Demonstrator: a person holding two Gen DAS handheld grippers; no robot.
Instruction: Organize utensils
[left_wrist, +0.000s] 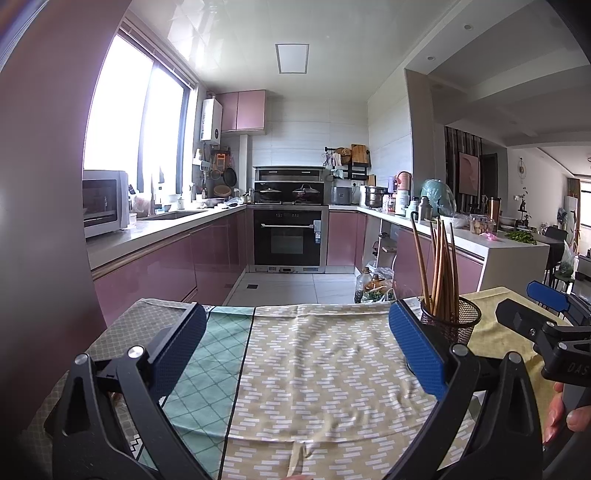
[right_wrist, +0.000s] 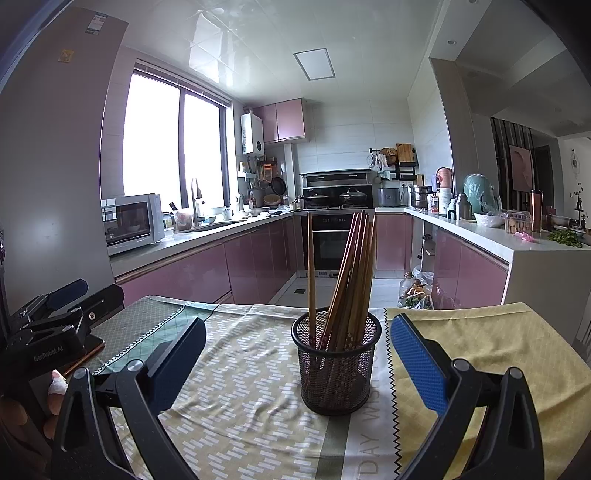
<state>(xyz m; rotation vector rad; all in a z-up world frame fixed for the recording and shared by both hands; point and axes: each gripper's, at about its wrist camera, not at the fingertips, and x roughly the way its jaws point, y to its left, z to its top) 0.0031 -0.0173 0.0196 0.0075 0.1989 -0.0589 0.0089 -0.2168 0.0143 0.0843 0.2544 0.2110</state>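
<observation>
Right wrist view: right gripper spread wide, empty, before chopstick holder

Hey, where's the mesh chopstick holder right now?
The black mesh holder stands on the tablecloth, centred between the open right gripper fingers; it's right of the left gripper.

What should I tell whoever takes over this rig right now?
Left gripper: jaws wide open, nothing in them, over the patterned tablecloth.
Right gripper: jaws wide open, empty, facing the mesh holder, not touching it.
Things: the chopsticks stand in the mesh holder, which sits upright on the cloth.
Done: every chopstick in view is already in the holder.
Left: no loose utensils show on the cloth; check outside these views before ending.
</observation>
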